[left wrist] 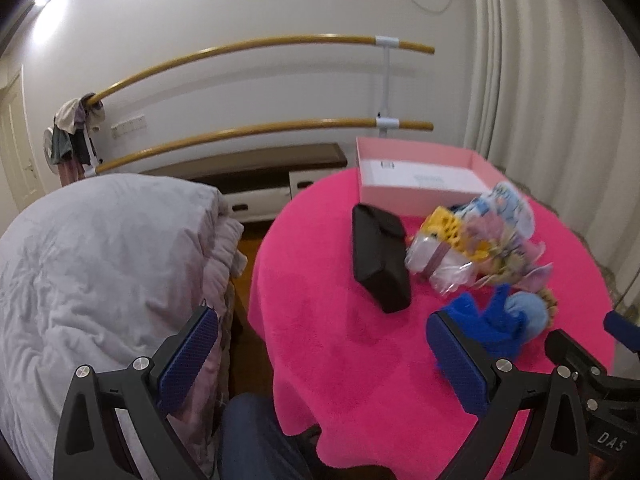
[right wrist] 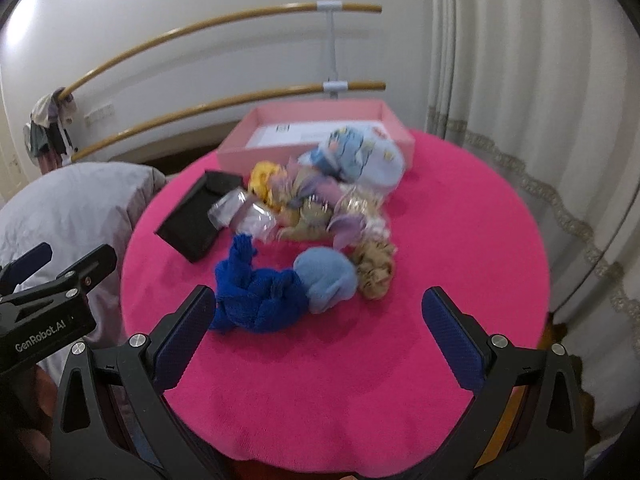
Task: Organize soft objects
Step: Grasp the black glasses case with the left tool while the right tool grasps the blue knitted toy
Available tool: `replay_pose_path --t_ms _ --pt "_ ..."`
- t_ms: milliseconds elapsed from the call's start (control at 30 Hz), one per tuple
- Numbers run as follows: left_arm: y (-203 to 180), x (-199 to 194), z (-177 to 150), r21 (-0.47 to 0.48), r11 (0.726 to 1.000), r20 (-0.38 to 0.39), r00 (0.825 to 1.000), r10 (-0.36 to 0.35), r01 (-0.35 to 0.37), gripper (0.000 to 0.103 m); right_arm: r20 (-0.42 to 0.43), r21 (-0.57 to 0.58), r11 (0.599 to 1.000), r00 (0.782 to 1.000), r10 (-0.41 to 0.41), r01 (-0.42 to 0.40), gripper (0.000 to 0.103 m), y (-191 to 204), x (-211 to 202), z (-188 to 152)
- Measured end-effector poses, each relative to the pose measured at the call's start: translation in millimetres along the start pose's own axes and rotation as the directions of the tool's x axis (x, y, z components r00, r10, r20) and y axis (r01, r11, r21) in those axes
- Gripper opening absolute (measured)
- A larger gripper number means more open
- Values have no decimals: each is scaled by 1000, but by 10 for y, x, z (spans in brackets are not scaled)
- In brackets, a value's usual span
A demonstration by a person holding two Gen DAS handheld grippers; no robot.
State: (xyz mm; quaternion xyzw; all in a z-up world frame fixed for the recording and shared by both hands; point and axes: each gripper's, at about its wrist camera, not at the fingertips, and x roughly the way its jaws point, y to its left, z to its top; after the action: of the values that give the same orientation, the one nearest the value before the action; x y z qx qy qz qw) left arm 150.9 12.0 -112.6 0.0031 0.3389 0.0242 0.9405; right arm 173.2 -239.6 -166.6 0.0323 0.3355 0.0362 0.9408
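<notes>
Here, in the left wrist view, the left tongs (left wrist: 320,360) stand wide apart with nothing between the blue pads; one pad hangs over the edge of a grey-white quilt (left wrist: 100,260) on a bed, the other over the round table (left wrist: 340,320) draped in bright pink cloth. On that table a black pouch (left wrist: 380,256) lies left of a heap of soft things: clear plastic packets (left wrist: 436,264), a yellow piece (left wrist: 444,228), and a pale blue printed bundle (left wrist: 508,208) at the back. A dark blue knitted cloth (left wrist: 492,320) and a light blue soft ball (left wrist: 528,312) lie nearest, just beyond the right pad. An open pink box (left wrist: 416,180) sits at the far edge of the table, touching or nearly touching the heap. Two wooden rails (left wrist: 280,88) run along the wall.

In the right wrist view, the right tongs (right wrist: 320,340) are likewise spread wide and grip nothing, hovering over bare pink cloth at the near side of the table (right wrist: 460,240). The dark blue knitted cloth (right wrist: 256,296) lies just ahead of the left-hand pad, touching the light blue soft ball (right wrist: 326,280), with a tan frilly piece (right wrist: 376,268) beside it. Behind them is the heap, blurred, then the pale blue printed bundle (right wrist: 360,156) against the pink box (right wrist: 320,120). The black pouch (right wrist: 200,216) lies to the left. The left tongs (right wrist: 56,276) show at the left edge.
</notes>
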Motion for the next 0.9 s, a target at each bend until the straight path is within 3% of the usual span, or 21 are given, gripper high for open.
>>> replay_pose_path --t_ms 333,467,600,667,900 --pt "42 647 -15 -8 1000 -24 1000 -19 19 103 -83 2 995 992 98 -98 96 104 370 -71" --pt "63 837 45 -6 999 -29 999 -41 41 103 -113 23 990 983 144 -142 83 175 491 -70" --pt "83 982 131 0 998 -40 997 -65 65 103 -127 49 987 979 160 -155 81 227 601 -33" --pt "73 1074 191 6 997 -49 996 -70 71 103 -143 61 985 975 170 -162 71 249 659 -27" --pt "-72 1559 380 19 996 -114 990 -80 83 101 -175 73 983 968 178 -167 57 306 873 1"
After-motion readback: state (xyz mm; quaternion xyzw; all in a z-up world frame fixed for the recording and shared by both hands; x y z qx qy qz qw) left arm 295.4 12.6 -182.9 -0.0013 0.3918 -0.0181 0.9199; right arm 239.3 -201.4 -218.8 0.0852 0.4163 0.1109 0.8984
